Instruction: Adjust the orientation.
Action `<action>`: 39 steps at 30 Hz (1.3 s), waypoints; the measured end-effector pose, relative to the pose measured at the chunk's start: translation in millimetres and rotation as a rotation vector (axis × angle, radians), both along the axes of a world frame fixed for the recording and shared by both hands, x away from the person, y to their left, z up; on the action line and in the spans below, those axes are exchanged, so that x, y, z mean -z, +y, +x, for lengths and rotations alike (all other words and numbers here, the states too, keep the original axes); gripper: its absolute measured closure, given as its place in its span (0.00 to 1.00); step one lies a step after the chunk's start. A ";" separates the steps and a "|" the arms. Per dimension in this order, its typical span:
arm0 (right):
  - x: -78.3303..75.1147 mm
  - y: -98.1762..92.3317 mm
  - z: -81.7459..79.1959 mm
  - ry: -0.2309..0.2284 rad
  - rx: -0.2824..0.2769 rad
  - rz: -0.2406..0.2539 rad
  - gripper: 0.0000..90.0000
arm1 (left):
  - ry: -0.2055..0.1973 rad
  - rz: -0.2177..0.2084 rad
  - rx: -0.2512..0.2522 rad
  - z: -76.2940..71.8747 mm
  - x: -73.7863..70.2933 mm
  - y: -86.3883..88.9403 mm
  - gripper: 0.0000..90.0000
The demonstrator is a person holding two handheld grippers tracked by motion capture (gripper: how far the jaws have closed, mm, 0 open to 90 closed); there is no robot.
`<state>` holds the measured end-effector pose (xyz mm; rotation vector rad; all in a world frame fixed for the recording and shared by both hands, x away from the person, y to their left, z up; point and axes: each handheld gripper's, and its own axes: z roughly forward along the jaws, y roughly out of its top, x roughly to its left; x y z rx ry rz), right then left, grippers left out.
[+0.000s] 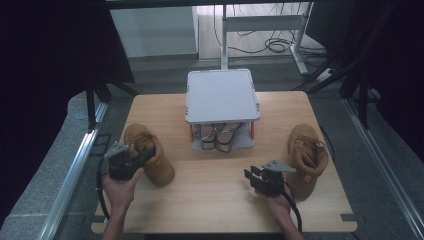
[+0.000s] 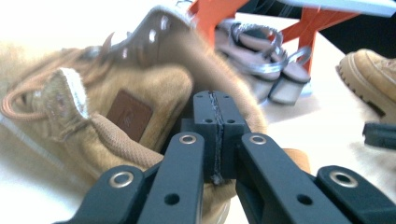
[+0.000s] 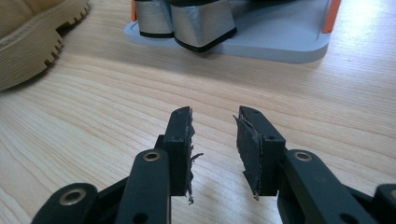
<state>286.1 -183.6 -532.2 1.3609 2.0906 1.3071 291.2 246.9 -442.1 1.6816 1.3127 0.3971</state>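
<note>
A lab — dark curtains [image 1: 55, 45], loose floor cables [image 1: 272, 45], rig table [image 1: 200, 205].

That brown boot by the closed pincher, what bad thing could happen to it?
The left gripper is shut with nothing between its jaws, right beside the tan boot. It could bump and shove the boot instead of grabbing it. A sliding boot might knock the grey shoe rack with the sandals under it.

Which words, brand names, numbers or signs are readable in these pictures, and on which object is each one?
None can be read.
Brown patch on the tan boot: it may carry a brand mark, but it is too blurred to read.
Grey shoe rack, sandals and wooden table: no text visible.
</note>
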 end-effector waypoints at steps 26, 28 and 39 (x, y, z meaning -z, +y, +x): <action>-1.0 -5.5 -3.1 0.020 0.002 0.056 0.70 | -0.092 -0.044 0.109 -43.0 -4.4 -28.1 0.99; -0.5 -4.9 -3.1 0.024 -0.002 0.055 0.69 | -0.087 -0.032 0.131 -44.5 1.2 -37.7 0.99; -3.8 -3.1 -5.1 0.012 -0.017 0.057 0.67 | -0.049 0.044 0.139 -33.1 38.0 -58.3 0.99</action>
